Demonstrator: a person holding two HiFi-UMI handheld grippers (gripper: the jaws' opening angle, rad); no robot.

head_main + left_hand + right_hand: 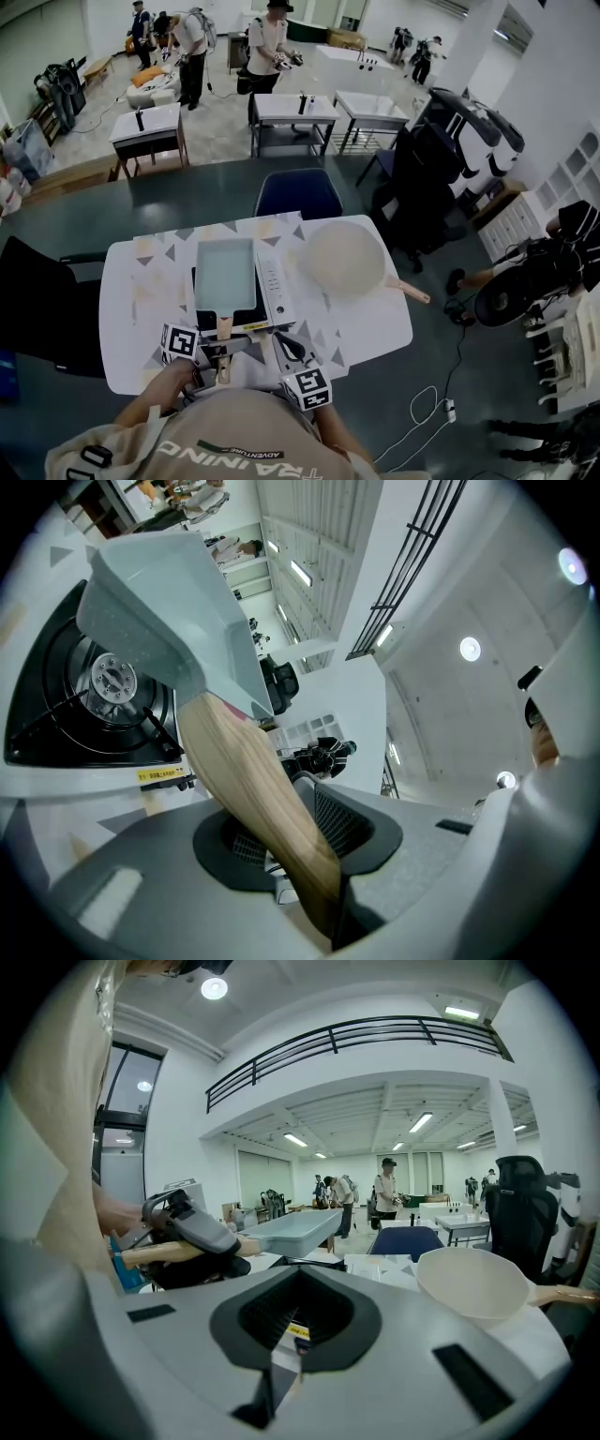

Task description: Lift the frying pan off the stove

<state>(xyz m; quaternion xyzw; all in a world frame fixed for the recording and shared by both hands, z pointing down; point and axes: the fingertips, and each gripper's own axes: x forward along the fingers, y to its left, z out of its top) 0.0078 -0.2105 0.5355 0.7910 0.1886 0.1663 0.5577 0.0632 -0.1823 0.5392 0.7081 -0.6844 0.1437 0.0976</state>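
Note:
A grey rectangular frying pan (225, 275) with a wooden handle (224, 328) is over the portable gas stove (274, 291) on the white table. My left gripper (217, 354) is shut on that handle near the table's front edge. In the left gripper view the handle (253, 789) runs between the jaws. There the pan's underside (173, 611) hangs tilted above the bare burner (112, 679), apart from it. My right gripper (286, 349) hovers just right of the handle, shut and holding nothing. The right gripper view shows the pan (291, 1227) at the left, held level.
A round cream pan (342, 260) with a wooden handle lies right of the stove and shows close by (473, 1283) in the right gripper view. A blue chair (298, 194) stands behind the table. A patterned cloth (155, 248) covers part of the table. People and other tables are far off.

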